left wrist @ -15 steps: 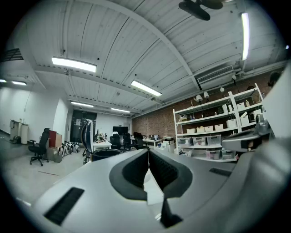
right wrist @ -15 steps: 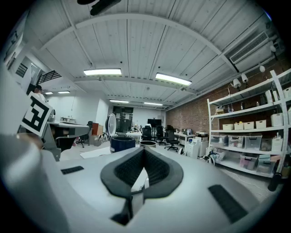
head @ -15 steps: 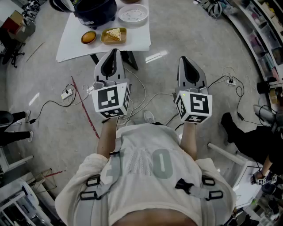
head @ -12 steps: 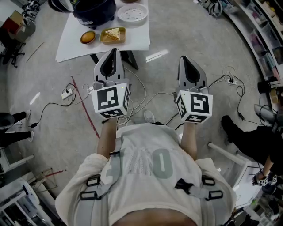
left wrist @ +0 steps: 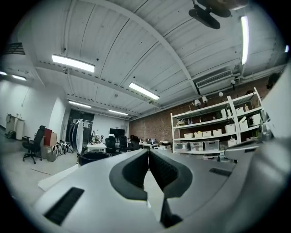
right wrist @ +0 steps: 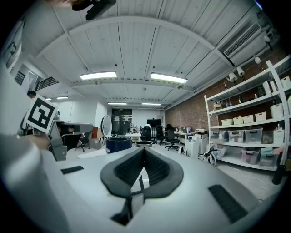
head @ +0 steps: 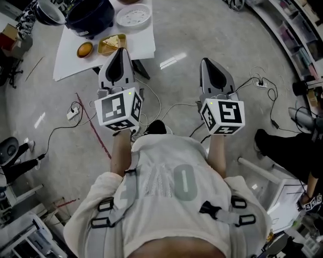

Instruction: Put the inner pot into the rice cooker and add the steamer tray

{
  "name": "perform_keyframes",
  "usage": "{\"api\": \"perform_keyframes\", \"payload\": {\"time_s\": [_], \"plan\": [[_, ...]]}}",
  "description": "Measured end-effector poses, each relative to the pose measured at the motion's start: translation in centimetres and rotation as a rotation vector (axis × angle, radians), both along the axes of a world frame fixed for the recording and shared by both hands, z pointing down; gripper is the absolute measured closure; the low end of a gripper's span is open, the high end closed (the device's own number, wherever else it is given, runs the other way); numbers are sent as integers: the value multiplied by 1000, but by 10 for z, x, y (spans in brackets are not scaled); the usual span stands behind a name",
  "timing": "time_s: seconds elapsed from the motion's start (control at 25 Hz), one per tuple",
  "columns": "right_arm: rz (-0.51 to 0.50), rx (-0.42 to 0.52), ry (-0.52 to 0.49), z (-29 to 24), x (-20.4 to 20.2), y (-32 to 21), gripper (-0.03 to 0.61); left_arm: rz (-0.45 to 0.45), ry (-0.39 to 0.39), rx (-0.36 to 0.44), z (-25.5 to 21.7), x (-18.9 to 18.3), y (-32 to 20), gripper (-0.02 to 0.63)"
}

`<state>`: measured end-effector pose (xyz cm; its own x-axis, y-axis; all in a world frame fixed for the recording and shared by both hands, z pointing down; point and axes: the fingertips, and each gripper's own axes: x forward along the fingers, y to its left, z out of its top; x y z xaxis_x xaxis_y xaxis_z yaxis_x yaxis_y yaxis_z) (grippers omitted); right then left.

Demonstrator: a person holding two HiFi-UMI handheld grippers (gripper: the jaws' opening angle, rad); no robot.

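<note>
A person holds the left gripper (head: 121,53) and right gripper (head: 208,63) level, both tongs closed together on nothing. The rice cooker (head: 90,15) sits well ahead, probably beyond reach for now.

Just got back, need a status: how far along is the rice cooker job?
Done: nothing visible; the steamer tray lies on the table beside the rice cooker. In hand: nothing; left gripper and right gripper are shut, empty, short of it. Left: seemingly both steps.
</note>
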<state>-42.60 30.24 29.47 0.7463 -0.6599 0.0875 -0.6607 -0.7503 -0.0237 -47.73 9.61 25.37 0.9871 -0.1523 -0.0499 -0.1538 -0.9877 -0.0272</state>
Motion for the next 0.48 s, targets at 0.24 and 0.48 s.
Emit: {"api": "perform_keyframes", "payload": {"time_s": [0.24, 0.48], "plan": [[-9, -28, -12, 12, 15, 6, 571, 36, 14, -2, -2, 22, 13, 592], [-77, -124, 89, 2, 42, -14, 571, 88, 81, 6, -20, 77, 20, 592]]}}
